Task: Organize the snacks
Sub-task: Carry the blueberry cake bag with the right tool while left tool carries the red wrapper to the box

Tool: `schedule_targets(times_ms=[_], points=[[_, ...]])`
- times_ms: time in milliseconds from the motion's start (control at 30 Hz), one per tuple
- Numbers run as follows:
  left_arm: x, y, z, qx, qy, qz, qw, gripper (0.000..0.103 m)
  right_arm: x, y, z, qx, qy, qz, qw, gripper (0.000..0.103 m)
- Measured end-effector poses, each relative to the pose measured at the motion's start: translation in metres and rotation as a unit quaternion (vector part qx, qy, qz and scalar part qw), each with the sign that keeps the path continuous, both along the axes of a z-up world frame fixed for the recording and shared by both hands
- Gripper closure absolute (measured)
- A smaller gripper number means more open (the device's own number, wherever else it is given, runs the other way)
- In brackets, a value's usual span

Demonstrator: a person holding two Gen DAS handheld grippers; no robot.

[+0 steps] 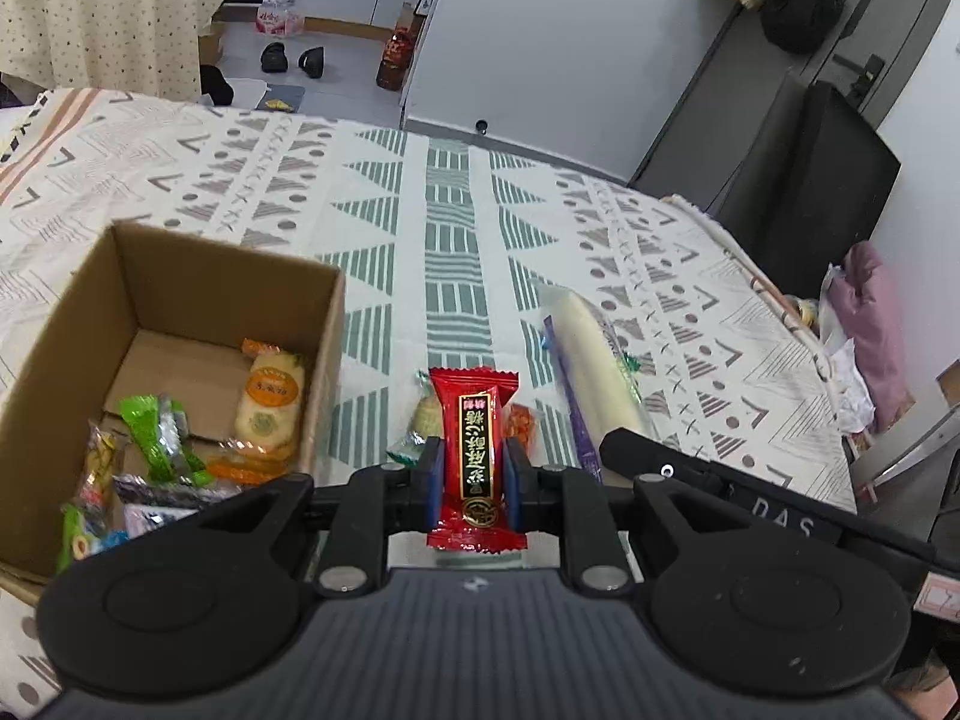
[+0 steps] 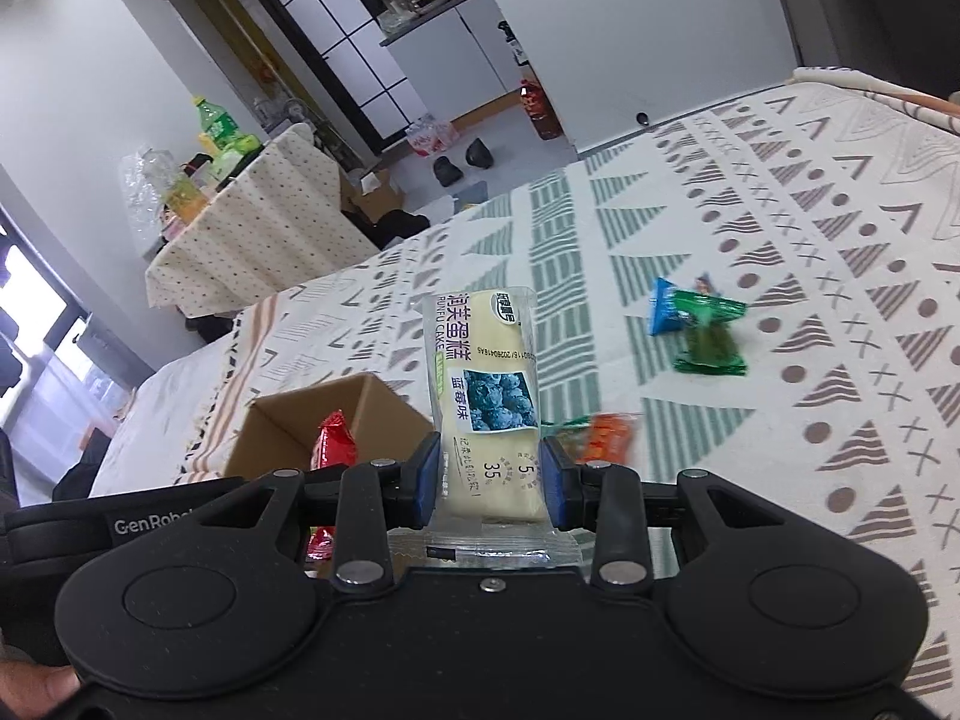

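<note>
Your left gripper (image 1: 474, 480) clamps a glossy red crinkle-edged snack packet (image 1: 475, 456) just right of the open cardboard box (image 1: 174, 294). Your right gripper (image 2: 491, 483) clamps a soft clear-wrapped blueberry cake (image 2: 483, 396). The box's near side is cut off behind the gripper body. The patterned cloth on the tabletop (image 1: 450, 210) beyond lies bare.

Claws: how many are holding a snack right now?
2. The left claw is shut on the red snack, beside the box. The right claw grips the blueberry cake above the cloth. Nothing hidden.
</note>
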State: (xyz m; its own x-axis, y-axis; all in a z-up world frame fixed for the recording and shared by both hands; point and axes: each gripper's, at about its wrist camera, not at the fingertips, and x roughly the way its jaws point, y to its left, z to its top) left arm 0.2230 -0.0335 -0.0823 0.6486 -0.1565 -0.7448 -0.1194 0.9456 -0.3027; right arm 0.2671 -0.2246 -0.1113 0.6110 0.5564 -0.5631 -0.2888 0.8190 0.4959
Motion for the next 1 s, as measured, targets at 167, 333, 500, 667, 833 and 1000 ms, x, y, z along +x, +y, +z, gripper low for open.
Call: schedule_targets(times_ms=[167,333,500,667,833,1000], points=[[-0.001,0.018,0.005,-0.012,-0.001,0.010,0.9999,0.084,-0.003,0.020,0.008,0.003,-0.002,0.014,1.000,0.069],[-0.008,0.039,0.012,-0.023,-0.002,0.019,0.9995,0.084,-0.007,0.040,0.016,0.004,-0.010,0.022,1.000,0.069],[-0.013,0.058,0.014,-0.030,0.007,0.024,0.9992,0.084,-0.012,0.054,0.023,0.011,-0.016,0.026,0.999,0.069],[-0.017,0.071,0.016,-0.043,0.023,0.025,0.9985,0.084,-0.020,0.066,0.028,0.015,-0.020,0.032,0.999,0.069],[-0.026,0.079,0.023,-0.037,0.022,0.023,0.9988,0.084,-0.027,0.078,0.031,0.010,-0.019,0.036,0.999,0.069],[-0.034,0.089,0.019,-0.034,0.032,0.030,0.9984,0.082,-0.035,0.089,0.031,0.001,-0.010,0.041,0.999,0.069]])
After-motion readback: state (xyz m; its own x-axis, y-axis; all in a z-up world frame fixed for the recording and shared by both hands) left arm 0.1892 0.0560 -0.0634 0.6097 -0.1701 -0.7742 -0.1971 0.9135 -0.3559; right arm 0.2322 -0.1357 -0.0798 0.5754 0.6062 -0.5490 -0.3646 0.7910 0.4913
